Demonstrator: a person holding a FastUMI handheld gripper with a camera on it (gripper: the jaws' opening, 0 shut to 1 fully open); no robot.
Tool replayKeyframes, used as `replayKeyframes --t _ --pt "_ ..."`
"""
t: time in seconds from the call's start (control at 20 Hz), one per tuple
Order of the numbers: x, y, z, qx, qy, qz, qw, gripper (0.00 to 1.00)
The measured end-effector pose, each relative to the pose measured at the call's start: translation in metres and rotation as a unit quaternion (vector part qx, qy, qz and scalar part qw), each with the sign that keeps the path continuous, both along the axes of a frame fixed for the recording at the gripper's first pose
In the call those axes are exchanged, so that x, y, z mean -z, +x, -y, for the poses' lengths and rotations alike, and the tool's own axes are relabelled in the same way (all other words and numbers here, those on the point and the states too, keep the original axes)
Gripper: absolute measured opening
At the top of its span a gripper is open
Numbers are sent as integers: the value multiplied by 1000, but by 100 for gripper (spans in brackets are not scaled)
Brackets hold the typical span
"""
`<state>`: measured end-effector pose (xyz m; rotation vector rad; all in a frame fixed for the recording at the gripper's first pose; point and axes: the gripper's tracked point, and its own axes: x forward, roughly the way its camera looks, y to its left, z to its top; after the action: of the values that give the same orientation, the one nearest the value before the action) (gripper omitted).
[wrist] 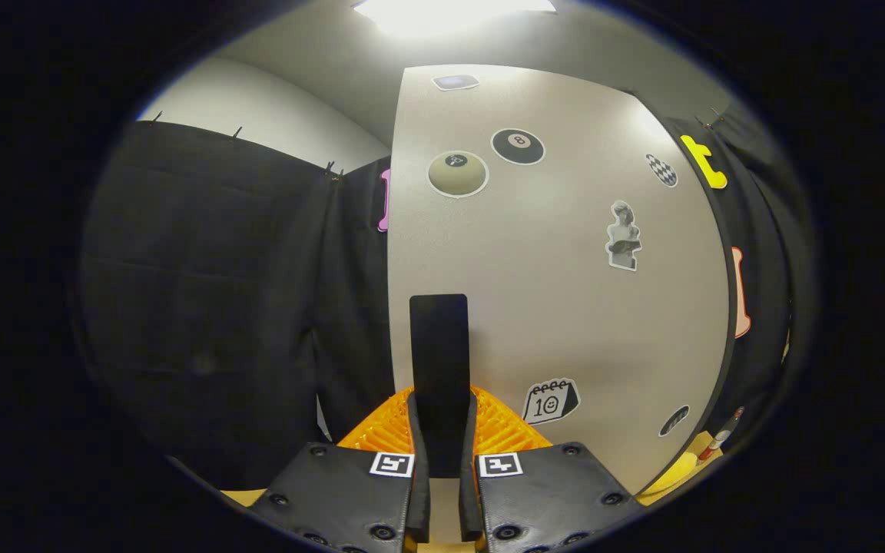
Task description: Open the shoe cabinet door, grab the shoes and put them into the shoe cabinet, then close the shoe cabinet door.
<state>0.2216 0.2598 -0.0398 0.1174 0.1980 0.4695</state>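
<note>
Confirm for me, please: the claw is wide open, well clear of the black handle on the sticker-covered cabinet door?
Not quite. The gripper view shows the claw closed on the black handle, a finger pressing each side. It is indeed the handle of the sticker-covered cabinet door.

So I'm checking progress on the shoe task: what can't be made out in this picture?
- Cabinet inside: hidden behind the door, gripper view.
- Shoes: cannot be made out.
- Tool: closed on the black handle, which hides its lower mounting.
- Small object beyond the door's edge: too small.

The pale grey shoe cabinet door carries black-and-white stickers and a black handle.
</note>
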Motion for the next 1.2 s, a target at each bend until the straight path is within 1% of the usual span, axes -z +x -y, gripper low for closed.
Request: replayKeyframes --t 0.2,0.45,0.65,0.85,1.0,1.2 --pt "-9 -29 19 -7 10 -6 1000 17" --pt "-12 -39 44 -3 16 -6 1000 16" --pt "-14 -48 60 11 12 0 1000 17" --pt "-16 -58 80 25 18 -20 999 16" --pt "-15 -59 94 37 2 -15 999 16" --pt "-15 -63 116 68 -1 -22 997 15"
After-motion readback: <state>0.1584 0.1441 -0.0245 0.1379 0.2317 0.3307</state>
